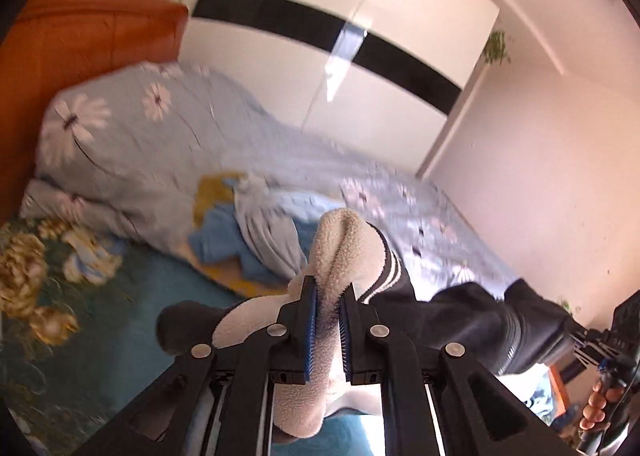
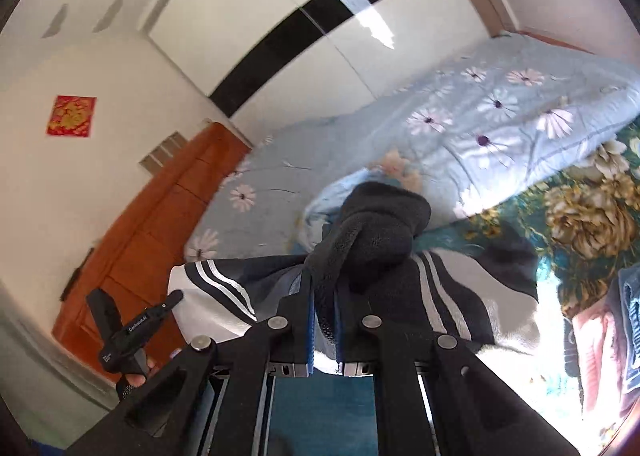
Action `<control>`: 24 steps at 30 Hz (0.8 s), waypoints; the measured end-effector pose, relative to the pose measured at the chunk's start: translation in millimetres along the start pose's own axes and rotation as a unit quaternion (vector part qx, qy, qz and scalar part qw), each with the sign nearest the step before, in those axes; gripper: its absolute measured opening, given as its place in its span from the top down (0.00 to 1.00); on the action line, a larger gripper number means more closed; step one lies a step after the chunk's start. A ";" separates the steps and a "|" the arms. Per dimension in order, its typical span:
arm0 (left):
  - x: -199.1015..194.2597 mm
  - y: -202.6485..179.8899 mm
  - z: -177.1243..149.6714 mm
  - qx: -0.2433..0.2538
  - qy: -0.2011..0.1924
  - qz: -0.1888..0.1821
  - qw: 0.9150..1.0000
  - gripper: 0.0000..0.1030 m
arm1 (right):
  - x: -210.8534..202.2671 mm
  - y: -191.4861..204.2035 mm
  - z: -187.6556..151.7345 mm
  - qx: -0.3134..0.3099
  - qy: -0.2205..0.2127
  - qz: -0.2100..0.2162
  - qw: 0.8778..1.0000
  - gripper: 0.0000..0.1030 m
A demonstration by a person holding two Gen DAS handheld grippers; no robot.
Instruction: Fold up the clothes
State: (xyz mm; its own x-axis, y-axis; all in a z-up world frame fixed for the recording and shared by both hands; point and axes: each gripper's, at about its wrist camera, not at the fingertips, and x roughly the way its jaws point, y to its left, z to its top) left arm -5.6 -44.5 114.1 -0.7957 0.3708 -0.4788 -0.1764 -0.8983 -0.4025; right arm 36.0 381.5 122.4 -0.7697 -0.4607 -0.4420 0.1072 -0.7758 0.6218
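Observation:
A black jacket (image 1: 460,312) with white stripes and a cream fleece lining (image 1: 340,240) hangs stretched between both grippers above the bed. In the left wrist view my left gripper (image 1: 329,288) is shut on a fold of the fleece lining. Seen from the right wrist, my right gripper (image 2: 323,288) is shut on a bunched black part of the jacket (image 2: 380,224). The striped edge (image 2: 224,288) runs left toward the other gripper (image 2: 120,320), which a hand holds. At the far right of the left wrist view, the right gripper (image 1: 588,340) shows with black cloth at its tips.
A light blue daisy quilt (image 1: 140,144) is heaped on the teal flowered bedsheet (image 1: 60,296). Blue clothes (image 1: 224,240) lie beside it. An orange headboard (image 1: 80,40) and a white wardrobe with a black band (image 1: 320,24) stand behind. More clothes (image 2: 600,356) lie at the right.

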 end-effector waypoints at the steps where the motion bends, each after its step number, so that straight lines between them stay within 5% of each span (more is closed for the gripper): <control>1: -17.9 5.2 6.4 0.002 -0.014 0.003 1.000 0.90 | -4.8 9.2 0.5 -0.004 -0.004 0.013 1.000 0.92; 6: -88.2 29.6 25.7 0.019 -0.066 0.020 0.997 0.90 | -29.5 59.4 6.0 -0.050 -0.016 0.062 0.997 0.92; 10: -107.4 55.9 31.3 0.007 -0.086 0.034 0.996 0.89 | -18.9 74.3 14.9 -0.077 -0.010 0.072 0.994 0.92; 13: -85.5 80.1 22.0 -0.016 -0.068 0.061 0.996 0.89 | 27.1 59.4 20.0 -0.072 0.024 0.048 0.996 0.92; 18: -11.2 122.2 -18.5 -0.040 0.024 0.116 0.992 0.89 | 126.9 2.7 0.6 -0.013 0.097 0.004 0.995 0.92; 24: 55.4 156.9 -37.3 -0.088 0.083 0.138 0.983 0.89 | 205.4 -39.6 -6.5 0.038 0.133 -0.003 0.990 0.92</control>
State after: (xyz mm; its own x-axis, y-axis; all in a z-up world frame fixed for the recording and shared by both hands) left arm -55.8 -156.2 -4.7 -0.6917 0.1652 -0.7030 0.1467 -0.9210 -0.3608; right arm -122.2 314.8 2.8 -0.5756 -0.5621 -0.5939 0.0482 -0.7483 0.6616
